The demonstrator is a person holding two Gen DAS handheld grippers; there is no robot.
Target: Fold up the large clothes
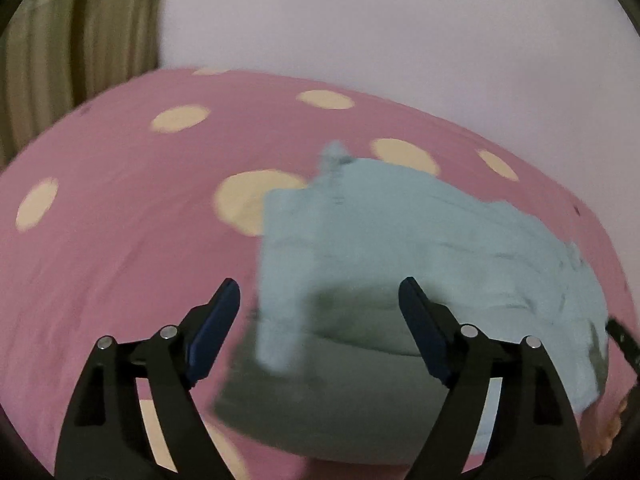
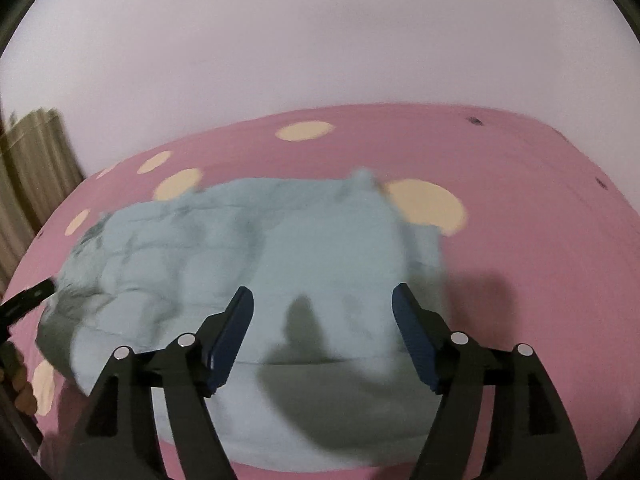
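A light blue garment (image 1: 420, 256) lies partly folded and rumpled on a pink bedsheet with cream dots (image 1: 120, 216). My left gripper (image 1: 320, 300) is open, hovering over the garment's left near edge, holding nothing. In the right wrist view the same garment (image 2: 248, 248) spreads across the middle, and my right gripper (image 2: 322, 308) is open above its near right part, empty. The tip of the left gripper (image 2: 28, 300) shows at the garment's left edge, and the tip of the right gripper (image 1: 620, 336) shows at the right edge of the left wrist view.
A pale wall (image 2: 320, 40) stands behind the bed. Striped beige curtains (image 1: 72, 40) hang at the far left. The pink sheet (image 2: 540, 220) extends to the right of the garment.
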